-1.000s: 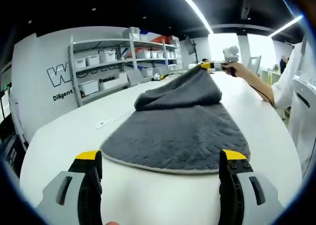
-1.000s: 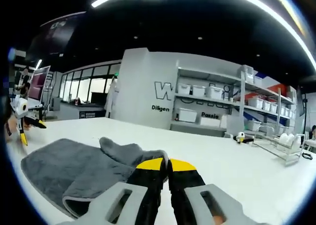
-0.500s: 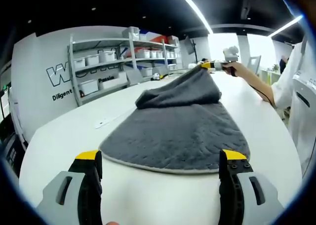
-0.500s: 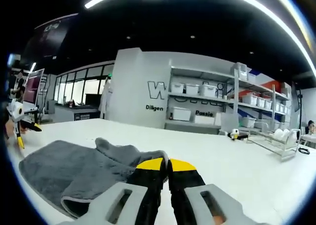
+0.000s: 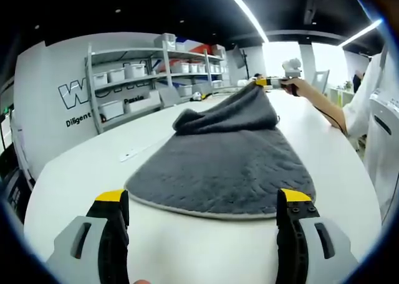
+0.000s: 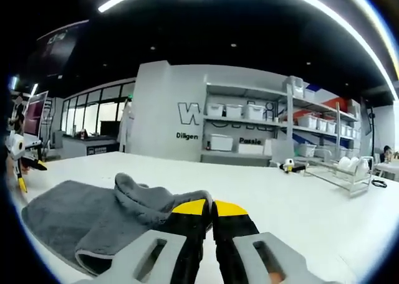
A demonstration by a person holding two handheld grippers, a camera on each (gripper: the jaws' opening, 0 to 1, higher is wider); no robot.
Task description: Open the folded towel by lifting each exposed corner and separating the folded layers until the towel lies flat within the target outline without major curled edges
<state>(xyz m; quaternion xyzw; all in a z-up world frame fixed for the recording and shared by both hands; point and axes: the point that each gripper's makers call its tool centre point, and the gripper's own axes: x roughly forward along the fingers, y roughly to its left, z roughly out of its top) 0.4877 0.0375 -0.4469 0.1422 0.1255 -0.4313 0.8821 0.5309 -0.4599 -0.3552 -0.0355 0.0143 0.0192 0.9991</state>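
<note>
A grey towel [image 5: 221, 165] lies on the white desk [image 5: 81, 172], its pale-edged near hem curving just ahead of the left claw [image 5: 202, 212], whose yellow-tipped jaws stand spread wide and hold nothing. Toward 12 o'clock in the left gripper view the cloth rises into a rumpled peak, pulled up at its far corner by the right claw [image 5: 262, 83], held by a person's hand [image 5: 293, 85]. In the right gripper view, the right claw [image 6: 211, 210] has its jaws pressed together on the towel's [image 6: 93, 212] corner, the cloth trailing toward 9 o'clock. Shelves [image 6: 274, 131] with bins stand along the wall behind.
</note>
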